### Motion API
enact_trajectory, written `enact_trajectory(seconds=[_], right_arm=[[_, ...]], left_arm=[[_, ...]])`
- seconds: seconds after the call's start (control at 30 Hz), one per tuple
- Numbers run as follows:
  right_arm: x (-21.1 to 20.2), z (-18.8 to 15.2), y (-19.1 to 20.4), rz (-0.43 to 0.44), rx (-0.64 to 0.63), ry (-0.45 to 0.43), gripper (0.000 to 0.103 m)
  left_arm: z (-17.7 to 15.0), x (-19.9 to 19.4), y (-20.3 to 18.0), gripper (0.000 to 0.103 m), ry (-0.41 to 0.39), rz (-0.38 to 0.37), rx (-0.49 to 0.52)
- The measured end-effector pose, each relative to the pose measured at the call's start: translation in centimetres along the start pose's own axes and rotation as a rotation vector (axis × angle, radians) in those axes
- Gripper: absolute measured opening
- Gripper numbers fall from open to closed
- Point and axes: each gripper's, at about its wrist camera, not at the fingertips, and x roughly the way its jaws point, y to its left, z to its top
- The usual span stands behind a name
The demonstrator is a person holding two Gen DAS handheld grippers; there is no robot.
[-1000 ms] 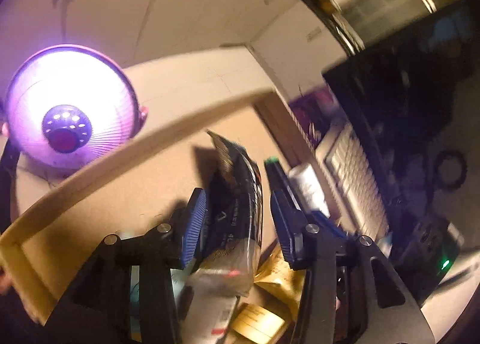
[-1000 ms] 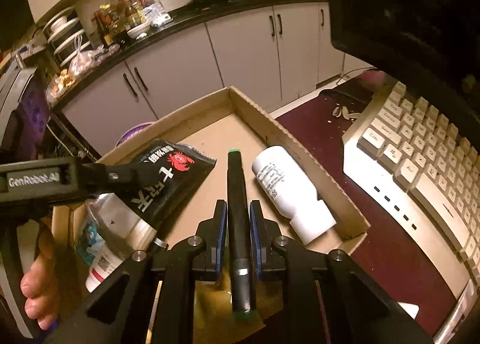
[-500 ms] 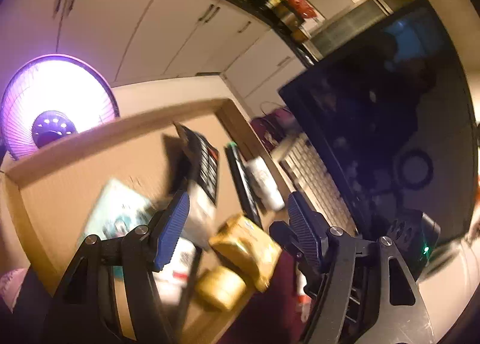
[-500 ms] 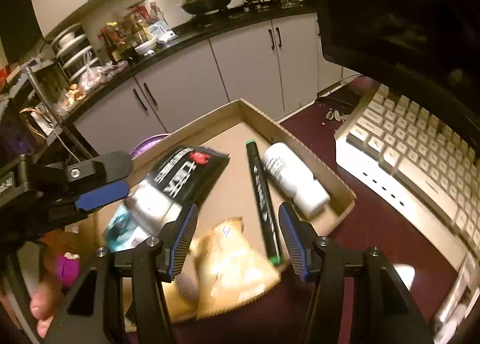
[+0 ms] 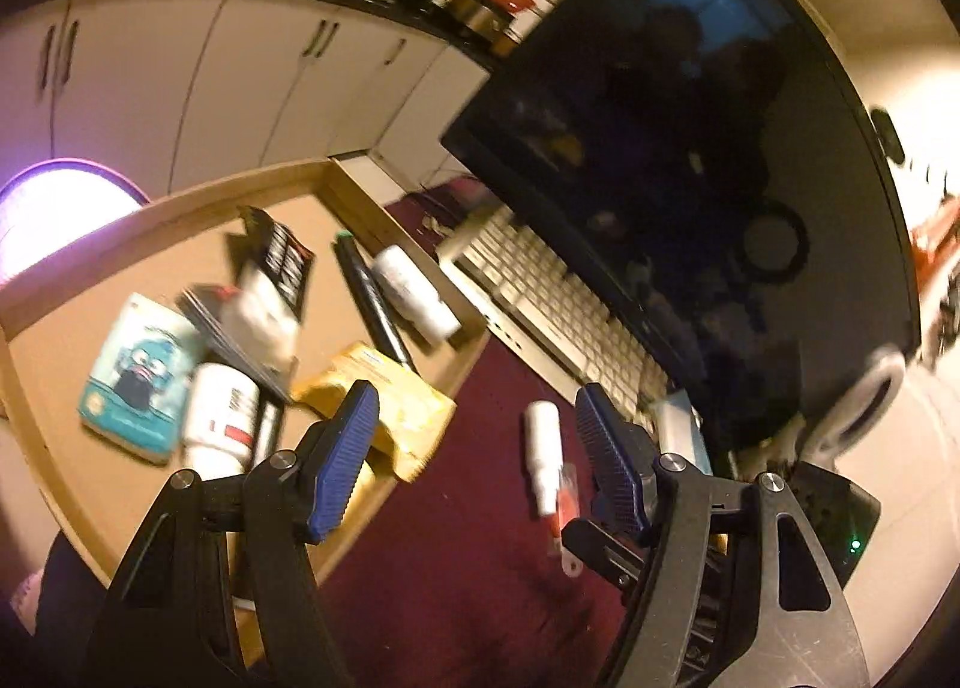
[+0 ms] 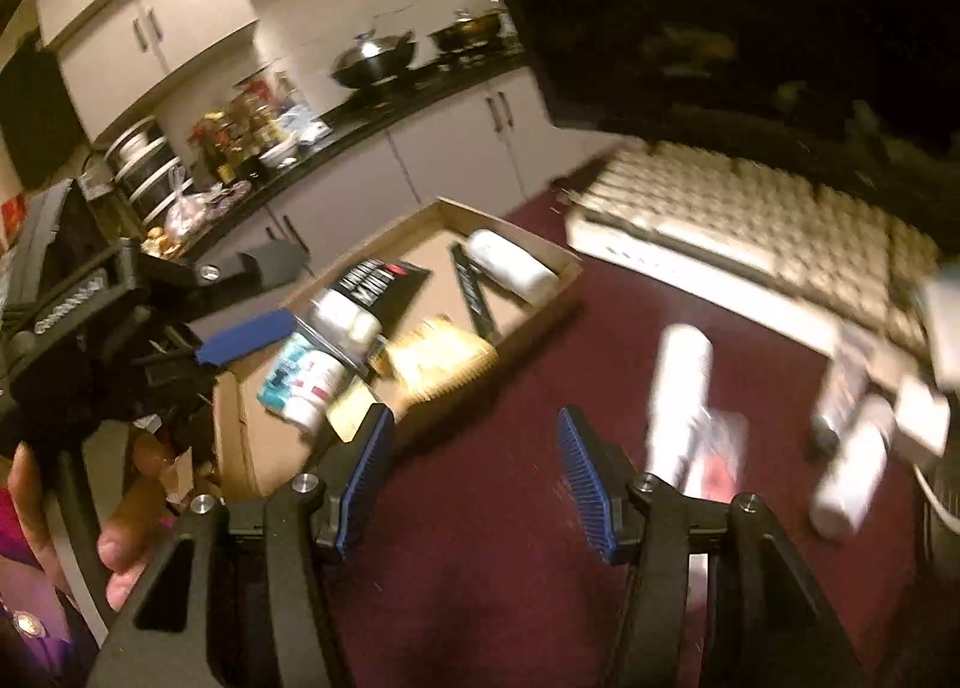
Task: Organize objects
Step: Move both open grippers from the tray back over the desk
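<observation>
The left gripper (image 5: pixel 477 442) hangs with its blue-padded jaws spread wide and nothing between them, above the dark red worktop (image 5: pixel 468 562) just off the near corner of the shallow cardboard tray (image 5: pixel 72 502). The right gripper (image 6: pixel 474 478) is likewise wide open and empty-handed, over a bare stretch of the worktop with free room straight ahead of it.

Just beyond the left jaws, a crumpled yellow snack packet (image 5: pixel 384 394) lies at the tray's near edge and laps over it. Behind it in the tray sit a white pill bottle with a red label (image 5: pixel 219 418), a teal cartoon-printed pouch (image 5: pixel 135 370), a black foil sachet with white lettering (image 5: pixel 273 268), a black marker pen with a green end (image 5: pixel 372 304) and a white plastic bottle lying on its side (image 5: pixel 414 301) against the tray's far wall. The things crowd the near side of the tray; bare cardboard shows along its far and left walls.

Outside the tray, a small white spray bottle (image 5: pixel 543 460) lies on the worktop near the right finger of the left gripper, beside a small red packet (image 5: pixel 567 502). In the right wrist view, blurred, another white bottle (image 6: pixel 849 472) lies further right. A cream-coloured keyboard (image 5: pixel 558 316) lines the worktop's far side beneath a large dark monitor (image 5: pixel 690 178), leaving an open lane of worktop between tray and keyboard.
</observation>
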Motion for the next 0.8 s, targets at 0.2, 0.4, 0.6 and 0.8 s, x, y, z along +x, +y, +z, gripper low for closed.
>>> enact_trajectory(seconds=[0.2, 0.4, 0.6, 0.8], right_arm=[[-1.7, -2.2, -2.8, -0.112, 0.043, -0.022, 0.057], [-2.3, -3.7, -4.3, -0.165, 0.081, -0.021, 0.057], [-2.6, -5.0, -6.0, -0.238, 0.104, -0.018, 0.057], [-0.5, -4.6, -7.2, -0.268, 0.12, 0.04, 0.057]], left_arm=[[-1.9, 1.1, -1.8, 0.069, 0.054, -0.014, 0.095], [-2.9, 1.8, -1.7, 0.069, 0.075, -0.017, 0.109], [-3.7, 3.4, -1.5, 0.069, 0.128, -0.016, 0.102], [-4.5, 4.3, -1.9, 0.069, 0.157, -0.013, 0.123]])
